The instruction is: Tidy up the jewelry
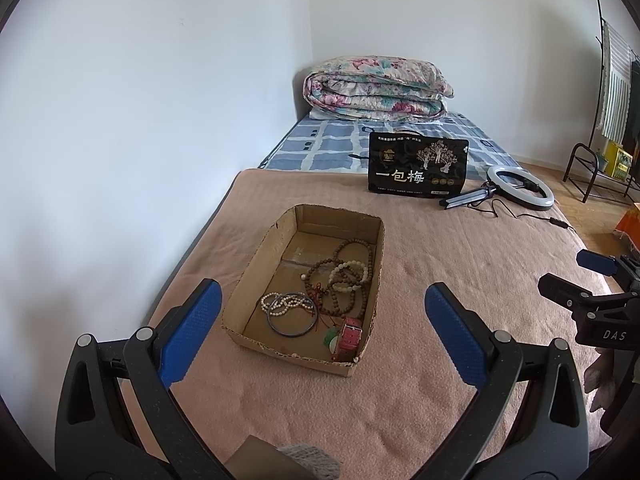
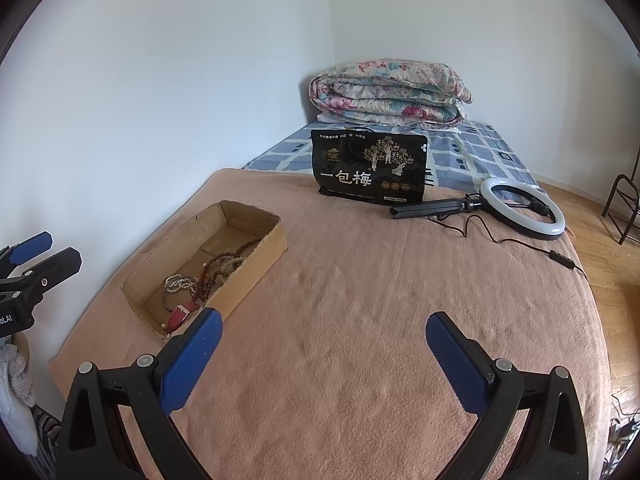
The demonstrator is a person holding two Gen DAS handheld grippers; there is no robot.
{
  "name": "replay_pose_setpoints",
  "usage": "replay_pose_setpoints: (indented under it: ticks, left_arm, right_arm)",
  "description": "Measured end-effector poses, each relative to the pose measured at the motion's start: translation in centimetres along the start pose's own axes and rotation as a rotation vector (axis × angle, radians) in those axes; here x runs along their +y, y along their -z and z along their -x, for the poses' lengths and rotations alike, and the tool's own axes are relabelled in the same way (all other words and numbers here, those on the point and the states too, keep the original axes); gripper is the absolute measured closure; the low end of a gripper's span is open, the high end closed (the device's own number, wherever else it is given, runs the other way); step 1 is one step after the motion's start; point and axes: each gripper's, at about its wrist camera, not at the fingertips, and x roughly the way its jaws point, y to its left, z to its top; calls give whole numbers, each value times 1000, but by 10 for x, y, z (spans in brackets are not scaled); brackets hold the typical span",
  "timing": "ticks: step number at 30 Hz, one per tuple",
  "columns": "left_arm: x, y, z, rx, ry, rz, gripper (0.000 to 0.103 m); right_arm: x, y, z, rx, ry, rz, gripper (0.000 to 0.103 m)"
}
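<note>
A shallow cardboard box point(image 1: 256, 256) lies on the pink blanket point(image 1: 440, 248). In it are brown bead strings point(image 1: 344, 280), a white bead bracelet point(image 1: 286, 303), a dark bangle point(image 1: 292, 316), a pale bead bracelet point(image 1: 350, 276) and a pink watch strap point(image 1: 349, 336). My left gripper point(image 1: 322, 300) is open and empty, above the box's near end. My right gripper point(image 2: 324, 334) is open and empty over bare blanket, right of the box point(image 2: 256, 256). It also shows at the right edge of the left wrist view point(image 1: 576, 276).
A black snack bag point(image 1: 418, 168) stands at the blanket's far edge. A ring light on a small tripod point(image 1: 520, 186) lies with its cable to the right. A folded floral quilt point(image 1: 376, 88) sits by the wall. A metal rack point(image 1: 596, 168) stands on the wooden floor.
</note>
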Motion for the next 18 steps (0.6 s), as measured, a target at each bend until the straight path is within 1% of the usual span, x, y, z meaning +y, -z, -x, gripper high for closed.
replay_pose_setpoints:
  ticks: [11,18]
  left_arm:
    - [1,0,0,-1,0,0,0]
    - [3,-2,0,-15,-8,4,0]
  right_arm:
    - [0,0,0,2,0,0,0]
    - [-1,1,-1,4,-1,-3,0]
